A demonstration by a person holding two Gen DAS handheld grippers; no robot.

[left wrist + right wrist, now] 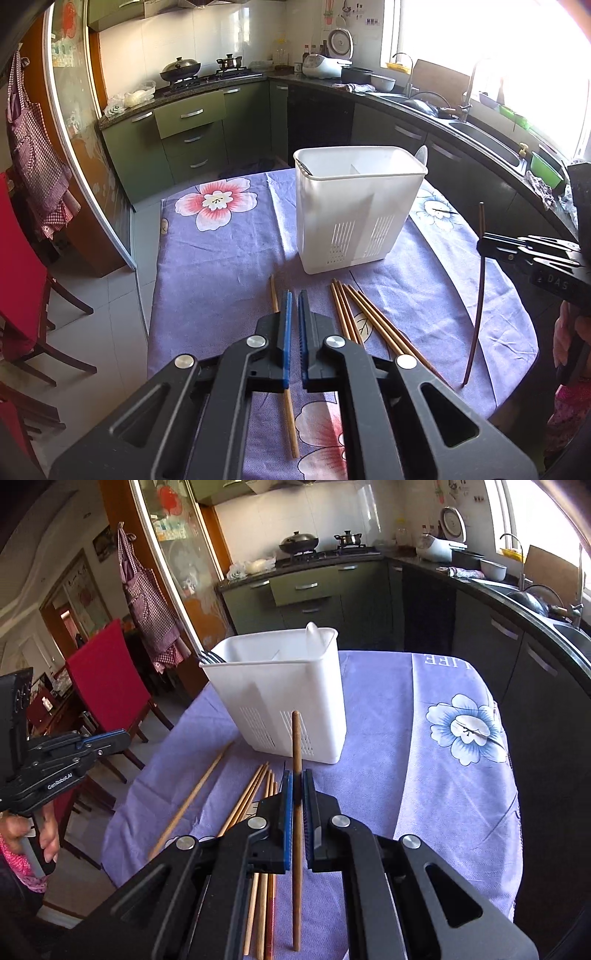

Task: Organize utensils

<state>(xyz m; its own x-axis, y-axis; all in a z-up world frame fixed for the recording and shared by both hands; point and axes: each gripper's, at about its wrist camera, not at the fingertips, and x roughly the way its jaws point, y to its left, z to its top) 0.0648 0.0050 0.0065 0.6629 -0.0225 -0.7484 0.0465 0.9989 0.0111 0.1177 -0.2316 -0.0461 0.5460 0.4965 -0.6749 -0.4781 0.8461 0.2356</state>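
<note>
A white plastic utensil holder [354, 210] stands upright on the purple floral tablecloth [221, 266]; it also shows in the right wrist view [284, 701], with fork tines [210, 657] and a white spoon [314, 635] sticking out. My right gripper [297, 779] is shut on a dark brown chopstick [296, 738], held nearly upright above the table; the left wrist view shows it [480, 295] at the right. My left gripper [294, 299] is shut and empty, over a single light chopstick [290, 417]. Several bamboo chopsticks [365, 317] lie loose in front of the holder.
A red chair [107, 686] stands left of the table. Green kitchen cabinets [192, 122], a stove with a wok [181, 70] and a sink counter [480, 133] run behind and to the right. The table's right edge drops off near the counter.
</note>
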